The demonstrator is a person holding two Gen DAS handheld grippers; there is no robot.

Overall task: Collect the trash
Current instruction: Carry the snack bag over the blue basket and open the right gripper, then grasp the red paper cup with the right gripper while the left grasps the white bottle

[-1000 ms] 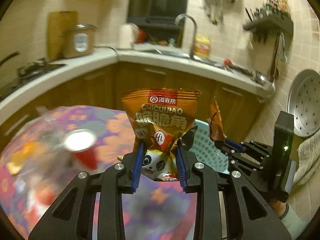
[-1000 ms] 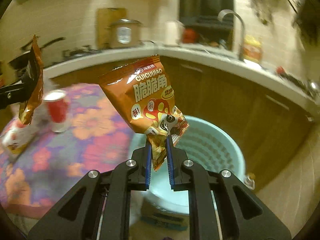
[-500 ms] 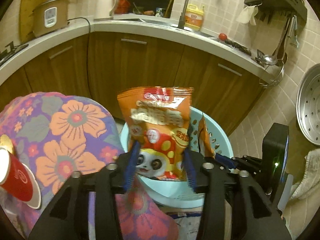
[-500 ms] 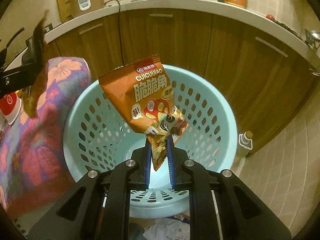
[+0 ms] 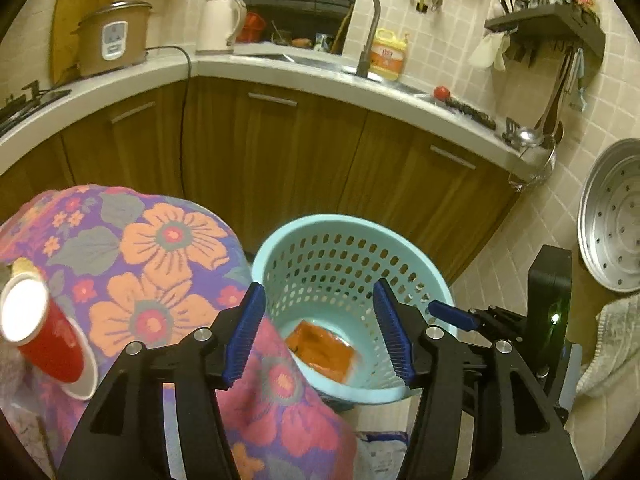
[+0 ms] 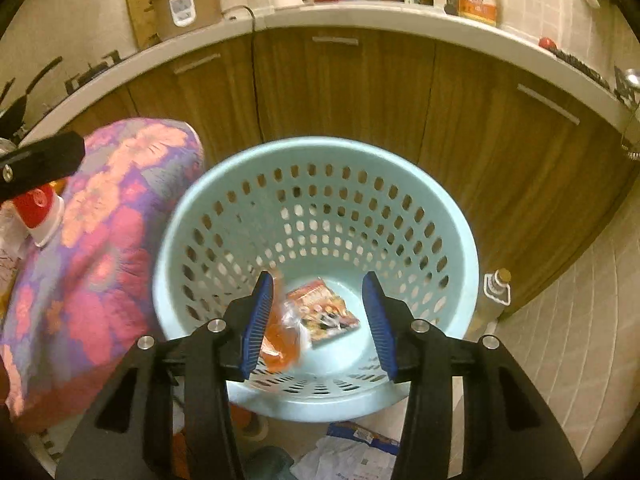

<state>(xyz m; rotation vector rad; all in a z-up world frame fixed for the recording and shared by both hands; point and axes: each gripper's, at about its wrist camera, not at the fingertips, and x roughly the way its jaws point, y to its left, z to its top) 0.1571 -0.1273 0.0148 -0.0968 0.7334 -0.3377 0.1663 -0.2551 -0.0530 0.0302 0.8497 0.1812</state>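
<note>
Dropping: both snack packets are loose over the pale blue basket (image 6: 460, 240); nothing is pinched now.
Left tongs (image 5: 318, 334): spread and opening further, nothing between the pads, poised above the basket rim beside the flowered cloth (image 5: 160, 264).
Right tongs (image 6: 316, 324): opening, pads apart; a blurred orange packet (image 6: 282, 332) sits just beside the left pad, apparently falling (contact with the pad cannot be told).
Packet on basket floor (image 6: 324, 312): printed side up in the right wrist view; the left wrist view shows an orange packet (image 5: 322, 346) lying flat at the bottom.
Basket: stands on the floor between the cloth-covered counter and the wooden cabinets (image 6: 360, 92).
Remaining trash: red paper cup (image 5: 48, 340) on the counter, tilted; crumpled papers (image 6: 348, 456) on the floor under the basket's near side.
Risk, packet: light film could cling to the ribbed pad or catch the rim and flutter out.
Risk, cup: left tongs' arm is near it; a careless swing back could tip it off the cloth.
Risk, basket: light and perforated, a knock on the rim might tip it.
</note>
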